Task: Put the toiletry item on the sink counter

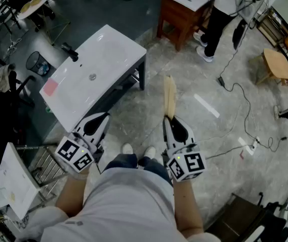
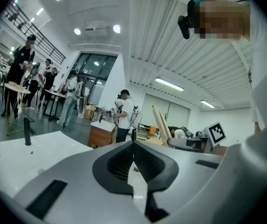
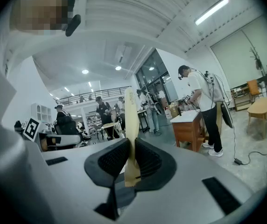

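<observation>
Toiletry item [image 3: 130, 120], pinched in right claw [image 3: 132, 143], sticking forward

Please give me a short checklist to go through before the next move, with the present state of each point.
1. The right gripper has its jaws closed on the toiletry item: ok.
2. The item is above the sink counter: not ok. It hangs over the floor, to the counter's right in the head view.
3. The counter has a bare place to land on: ok. The pink block and the faucet stand near its edges.
4. The left gripper is empty, its jaws together: ok.
5. The grip is firm enough for the move: cannot tell.
</observation>
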The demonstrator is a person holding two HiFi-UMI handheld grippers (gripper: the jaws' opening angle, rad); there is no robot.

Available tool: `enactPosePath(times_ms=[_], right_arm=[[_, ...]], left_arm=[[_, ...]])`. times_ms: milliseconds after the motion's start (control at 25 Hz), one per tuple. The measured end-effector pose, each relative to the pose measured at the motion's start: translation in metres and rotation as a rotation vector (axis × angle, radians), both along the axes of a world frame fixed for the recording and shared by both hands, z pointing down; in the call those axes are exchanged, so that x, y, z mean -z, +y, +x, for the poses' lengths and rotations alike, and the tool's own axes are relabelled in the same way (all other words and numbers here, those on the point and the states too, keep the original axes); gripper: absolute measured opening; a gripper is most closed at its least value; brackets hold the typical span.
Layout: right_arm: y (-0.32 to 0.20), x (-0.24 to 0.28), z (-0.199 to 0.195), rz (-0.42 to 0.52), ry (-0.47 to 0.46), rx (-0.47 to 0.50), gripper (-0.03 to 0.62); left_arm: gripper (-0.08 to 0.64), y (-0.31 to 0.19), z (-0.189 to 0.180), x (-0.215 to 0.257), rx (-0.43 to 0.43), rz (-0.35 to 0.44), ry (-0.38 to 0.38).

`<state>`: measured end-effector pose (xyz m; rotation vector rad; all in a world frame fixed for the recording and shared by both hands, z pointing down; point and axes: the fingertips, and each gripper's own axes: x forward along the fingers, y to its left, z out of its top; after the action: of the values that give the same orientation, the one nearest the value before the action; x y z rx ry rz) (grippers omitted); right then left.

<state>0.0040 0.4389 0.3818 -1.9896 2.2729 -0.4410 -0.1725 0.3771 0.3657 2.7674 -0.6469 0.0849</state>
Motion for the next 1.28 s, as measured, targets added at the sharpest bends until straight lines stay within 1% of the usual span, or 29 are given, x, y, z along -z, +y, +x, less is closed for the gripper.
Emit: enactPosePath(times_ms=[320,440,600,760,880,1040,1280], right_arm=[[-0.006,0.003,-0.019,-0.007,0.020,-0.019,0.055],[-0.010,0.005,-0.023,-0.008,0.031,-0.038,0.055],[-0.020,0.004,-0.033,0.011,0.021,-0.060,0.055],[-0.027,0.001,-0.036,0.022,0.016,-0.085,0.055],[-0.033,-0.004,-0.027,0.026,0.010,-0.110,0.055],[-0.052,-0.013,-0.005,0.036,-0.019,-0.137,0.055],[-0.097,-0.023,0.043,0.047,-0.016,-0.115,0.055]], left_arm=[[0.017,-0.008,-0.019,-0.005,-0.016,-0.024,0.023],[0.017,-0.013,-0.021,-0.006,-0.042,-0.024,0.032],[0.017,-0.025,-0.027,-0.009,-0.078,-0.016,0.036],[0.017,-0.036,-0.025,-0.018,-0.108,-0.038,0.033],[0.017,-0.041,-0.017,-0.023,-0.130,-0.035,0.019],[0.017,-0.062,0.000,-0.030,-0.136,-0.028,0.000],[0.017,-0.108,0.043,-0.035,-0.113,0.009,-0.008]])
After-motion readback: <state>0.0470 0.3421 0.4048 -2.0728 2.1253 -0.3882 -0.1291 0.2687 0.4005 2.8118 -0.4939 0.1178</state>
